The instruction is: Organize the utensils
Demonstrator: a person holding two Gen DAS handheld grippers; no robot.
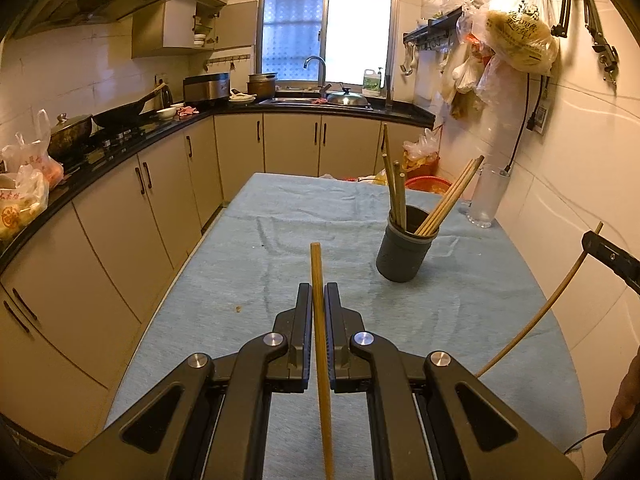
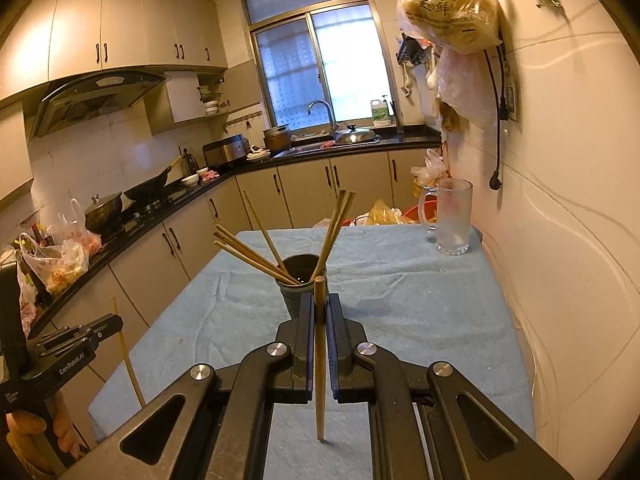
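Observation:
A dark grey cup (image 1: 404, 250) with several wooden chopsticks (image 1: 394, 190) leaning out of it stands on the blue tablecloth (image 1: 248, 248). My left gripper (image 1: 318, 292) is shut on one chopstick (image 1: 320, 320), held upright, left of and nearer than the cup. In the right wrist view my right gripper (image 2: 319, 300) is shut on another chopstick (image 2: 320, 360), just in front of the cup (image 2: 298, 284). The right gripper's tip (image 1: 608, 254) and its chopstick (image 1: 552, 300) show at the left view's right edge. The left gripper (image 2: 80, 340) shows at the far left of the right view.
A frosted glass mug (image 2: 452, 216) stands at the table's far right corner by the tiled wall. Kitchen counter (image 1: 120, 148) with pots, wok and plastic bags runs along the left. Red basket (image 1: 430, 182) and bags lie beyond the table's far end.

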